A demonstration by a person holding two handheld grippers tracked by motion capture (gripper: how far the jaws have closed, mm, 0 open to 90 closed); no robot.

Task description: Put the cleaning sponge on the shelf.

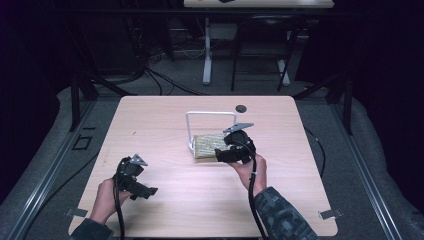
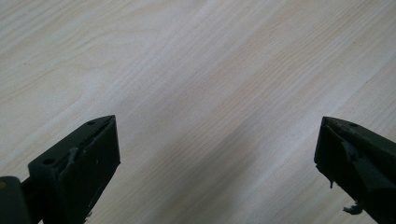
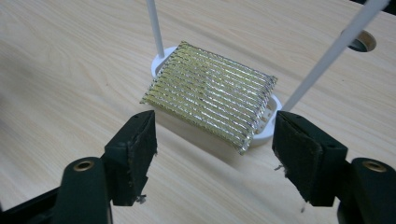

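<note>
At the near edge of the pale wood-grain table (image 1: 165, 125), the person's left hand (image 1: 102, 200) holds the black two-jaw left gripper (image 1: 136, 176) low over bare tabletop, well apart from everything else. In the left gripper view its jaws stand wide apart with nothing between them, and plain wood lies under them.

Farther in and to the right, the person's right hand (image 1: 251, 172), in a dark patterned sleeve (image 1: 282, 217), holds the black two-jaw right gripper (image 3: 215, 135) just in front of the task's thing. Its jaws are spread wide and grip nothing. Their worn, frayed pads (image 3: 142, 147) sit either side of the near edge without touching it.

That thing is a flat rectangular scouring pad of ribbed gold and silver metallic weave (image 3: 210, 95). Its ridges run in parallel lines along its length, and its corners are slightly pointed. It lies on a small white plastic slotted rack (image 3: 267, 122) near the table's centre, overhanging the rack at its near edge. A thin white wire hoop handle (image 1: 210, 114) rises from the two ends of the rack and arches over the pad.

Beyond it, near the far edge of the table, is a small dark round hole (image 1: 241, 108).
</note>
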